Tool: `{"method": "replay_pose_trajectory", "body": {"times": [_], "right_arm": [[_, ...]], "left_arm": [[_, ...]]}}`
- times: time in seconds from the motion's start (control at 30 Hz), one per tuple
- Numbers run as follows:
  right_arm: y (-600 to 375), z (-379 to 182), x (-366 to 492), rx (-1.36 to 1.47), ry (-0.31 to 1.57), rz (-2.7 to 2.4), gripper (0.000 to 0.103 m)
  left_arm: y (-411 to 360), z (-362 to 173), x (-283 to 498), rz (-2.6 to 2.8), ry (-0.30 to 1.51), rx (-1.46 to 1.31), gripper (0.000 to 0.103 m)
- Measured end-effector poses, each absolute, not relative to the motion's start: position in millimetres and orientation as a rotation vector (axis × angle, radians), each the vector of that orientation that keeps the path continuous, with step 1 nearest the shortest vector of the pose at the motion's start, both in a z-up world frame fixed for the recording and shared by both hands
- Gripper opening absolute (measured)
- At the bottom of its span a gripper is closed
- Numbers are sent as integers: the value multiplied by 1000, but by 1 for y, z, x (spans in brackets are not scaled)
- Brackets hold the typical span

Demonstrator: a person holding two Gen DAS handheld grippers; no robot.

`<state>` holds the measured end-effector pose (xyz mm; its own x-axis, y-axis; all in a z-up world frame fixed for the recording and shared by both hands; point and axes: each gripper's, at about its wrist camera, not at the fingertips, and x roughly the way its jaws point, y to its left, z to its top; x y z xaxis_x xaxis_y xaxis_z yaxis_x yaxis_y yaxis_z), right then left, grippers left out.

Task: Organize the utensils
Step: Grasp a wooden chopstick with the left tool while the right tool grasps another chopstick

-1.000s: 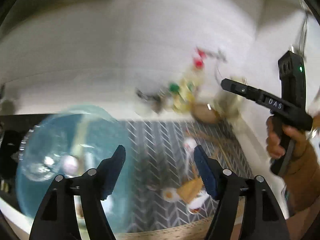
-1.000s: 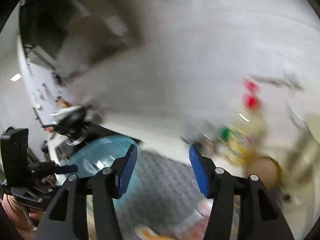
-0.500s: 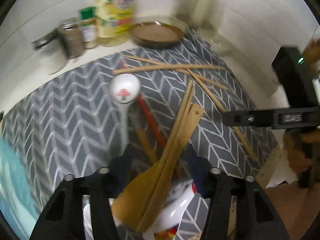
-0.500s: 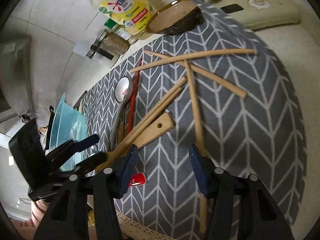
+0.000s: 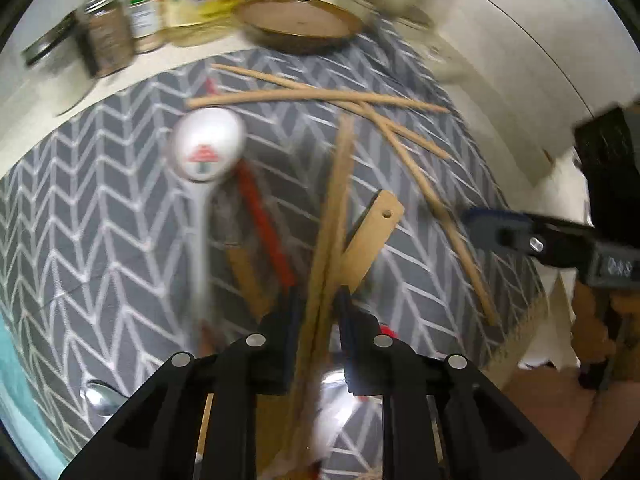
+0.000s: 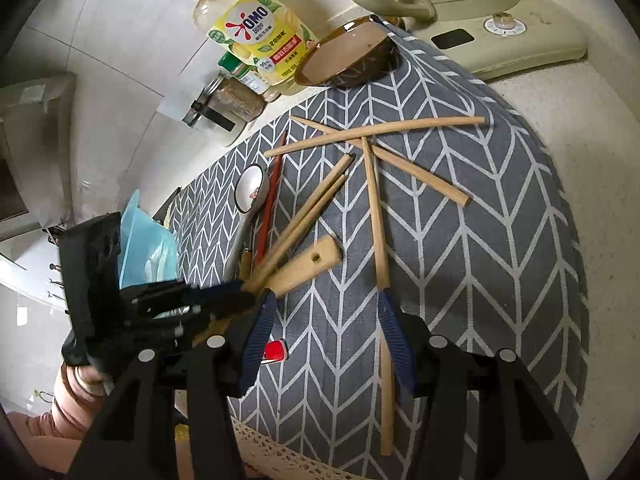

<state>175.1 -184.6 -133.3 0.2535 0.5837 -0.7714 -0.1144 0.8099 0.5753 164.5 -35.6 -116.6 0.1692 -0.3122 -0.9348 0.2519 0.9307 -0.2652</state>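
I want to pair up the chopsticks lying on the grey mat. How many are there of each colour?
wooden chopsticks: 5
red chopstick: 1
Total: 6

The left black plastic tongs (image 5: 318, 316) carry dark blue pads and round silver screws on angular, cut-out arms. The right black plastic tongs (image 6: 324, 320) match them, with blue pads (image 6: 256, 334) and silver screws. White lettering marks one arm.
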Motion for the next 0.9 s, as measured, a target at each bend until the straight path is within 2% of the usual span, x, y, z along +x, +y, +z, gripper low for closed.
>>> {"method": "replay_pose_trajectory", "body": {"times": [0.1,0.13,0.23,0.4,0.47,0.53,0.57,0.6,0.7,0.8,0.9], "right_arm": [[-187,-132,173,452,1227,487,53],[-188,-132,172,454,1226,481,52],[-192,-133,169,453,1223,459,52],[-195,-133,167,408,1215,420,52],[-196,-133,166,391,1208,413,52],[-196,-133,165,375,1205,407,52],[-197,-133,164,372,1204,401,52],[-198,-133,164,372,1204,396,52],[-200,-133,162,358,1197,382,53],[-196,-130,159,289,1178,373,53],[-190,-128,157,259,1160,394,51]], "left_arm": [[-37,-117,164,-417,1345,-167,13],[-35,-118,165,-422,1344,-202,0],[-25,-113,167,-444,1336,-354,0],[-30,-117,171,-356,1341,-201,1],[-38,-116,172,-370,1332,-188,5],[-48,-113,173,-385,1320,-138,25],[-57,-112,173,-389,1307,-92,30],[-62,-112,175,-390,1304,-66,33],[-79,-119,183,-391,1313,23,33],[-84,-130,193,-399,1333,5,30],[-77,-134,202,-423,1361,-117,8]]}}
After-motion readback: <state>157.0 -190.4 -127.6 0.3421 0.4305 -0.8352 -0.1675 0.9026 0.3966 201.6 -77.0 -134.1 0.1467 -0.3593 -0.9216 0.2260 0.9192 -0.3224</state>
